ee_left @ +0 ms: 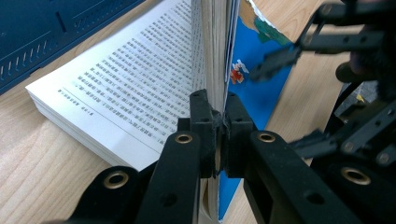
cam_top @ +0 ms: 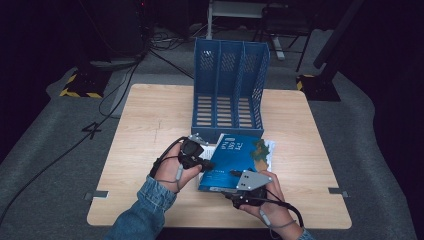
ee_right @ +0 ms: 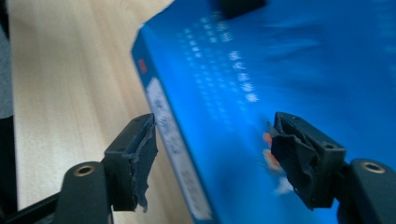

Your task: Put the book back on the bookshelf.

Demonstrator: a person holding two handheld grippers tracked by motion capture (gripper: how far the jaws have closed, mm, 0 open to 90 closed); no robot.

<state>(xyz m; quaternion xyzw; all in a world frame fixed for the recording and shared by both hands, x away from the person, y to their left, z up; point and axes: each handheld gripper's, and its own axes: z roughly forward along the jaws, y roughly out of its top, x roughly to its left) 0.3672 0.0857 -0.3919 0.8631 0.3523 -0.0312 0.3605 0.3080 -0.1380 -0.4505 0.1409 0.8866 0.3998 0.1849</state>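
At the bottom of the high view, the right hand-held gripper [cam_top: 239,175] sits over the near edge of the blue paperback book [cam_top: 235,161], which lies partly opened on the wooden counter [cam_top: 150,115] in the lower middle of the frame. In the right gripper view its jaws stand apart, one on each side of the book's spine edge [ee_right: 177,140], with neither pad pressing yet; they should close squarely across the spine and cover, not on a corner, so the book does not twist. To the left, the left hand-held gripper [cam_top: 204,164] is clamped on a raised sheaf of pages and the front cover [ee_left: 219,70], while the remaining pages [ee_left: 121,93] lie flat beneath. It seems best to keep that pinch firm and low until the right one takes hold. Farther up the frame, the blue three-slot file rack [cam_top: 229,90] stands upright just behind the book, probably its destination.
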